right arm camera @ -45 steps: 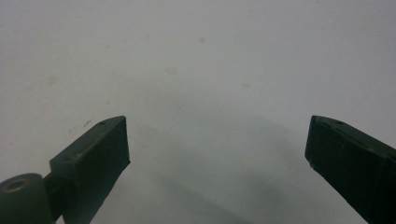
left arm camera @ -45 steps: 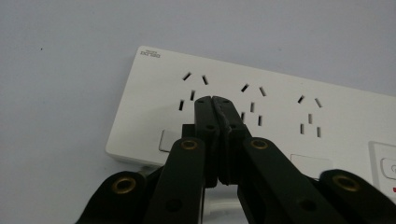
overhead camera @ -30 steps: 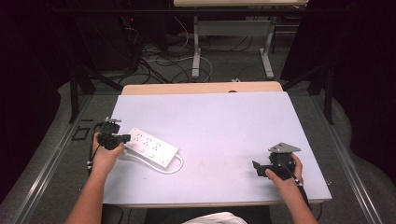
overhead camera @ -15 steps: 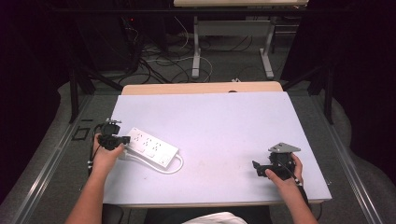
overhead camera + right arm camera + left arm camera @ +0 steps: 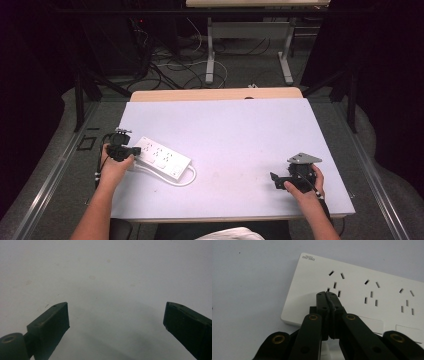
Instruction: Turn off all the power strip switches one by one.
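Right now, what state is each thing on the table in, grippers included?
Power strip: lying flat, sockets up, nothing plugged in, its cord looped beside it.
Left gripper: shut, tips over the strip's end socket, holding nothing.
Right gripper: open, empty, above bare table.

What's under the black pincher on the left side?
The shut left gripper rests its tips on a white power strip, beside a set of plug holes. The strip lies on the table. The spot beneath the tips is covered.

Smooth white plastic power strip (image 5: 362,290), matt pale tabletop (image 5: 240,130), matt black jaws
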The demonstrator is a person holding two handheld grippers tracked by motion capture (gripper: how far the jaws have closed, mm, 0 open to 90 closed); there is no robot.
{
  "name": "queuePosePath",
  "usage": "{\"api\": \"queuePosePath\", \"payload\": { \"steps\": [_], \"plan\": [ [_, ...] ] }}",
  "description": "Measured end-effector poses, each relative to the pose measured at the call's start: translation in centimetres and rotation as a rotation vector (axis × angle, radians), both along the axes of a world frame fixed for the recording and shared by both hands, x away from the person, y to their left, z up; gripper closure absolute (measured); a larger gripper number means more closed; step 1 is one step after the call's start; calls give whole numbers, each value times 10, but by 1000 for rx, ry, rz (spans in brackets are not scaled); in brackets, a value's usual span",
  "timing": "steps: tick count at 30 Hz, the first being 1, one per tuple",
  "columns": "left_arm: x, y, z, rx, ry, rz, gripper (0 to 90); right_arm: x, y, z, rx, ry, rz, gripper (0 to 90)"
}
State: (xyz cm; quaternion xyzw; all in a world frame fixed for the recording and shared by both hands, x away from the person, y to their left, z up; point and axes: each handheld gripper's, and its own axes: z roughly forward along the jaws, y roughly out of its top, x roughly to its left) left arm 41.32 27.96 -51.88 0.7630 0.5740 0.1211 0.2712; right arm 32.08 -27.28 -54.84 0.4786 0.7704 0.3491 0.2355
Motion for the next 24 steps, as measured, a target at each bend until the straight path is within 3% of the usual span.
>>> {"api": "queuePosePath", "payload": {
  "steps": [7, 9, 13, 15, 16, 18, 19, 24],
  "plan": [
    [0, 2, -1, 1, -15, 10, 900, 0, 0, 0, -1, 1, -1, 59],
    [0, 3, 1, 2, 0, 9, 900, 0, 0, 0, 0, -1, 0, 59],
    [0, 4, 0, 2, -20, 23, 900, 0, 0, 0, 3, 0, 0, 59],
    [0, 6, 1, 3, 3, 20, 887, 0, 0, 0, 4, 1, -1, 59],
    [0, 5, -1, 0, -14, 29, 887, 0, 0, 0, 3, 1, 0, 59],
    [0, 6, 0, 1, 4, 18, 887, 0, 0, 0, 0, -1, 0, 59],
    [0, 5, -1, 0, -11, 22, 888, 0, 0, 0, 0, -1, 0, 59],
    [0, 5, -1, 1, -11, 23, 888, 0, 0, 0, 0, 0, 0, 59]
  ]
}}
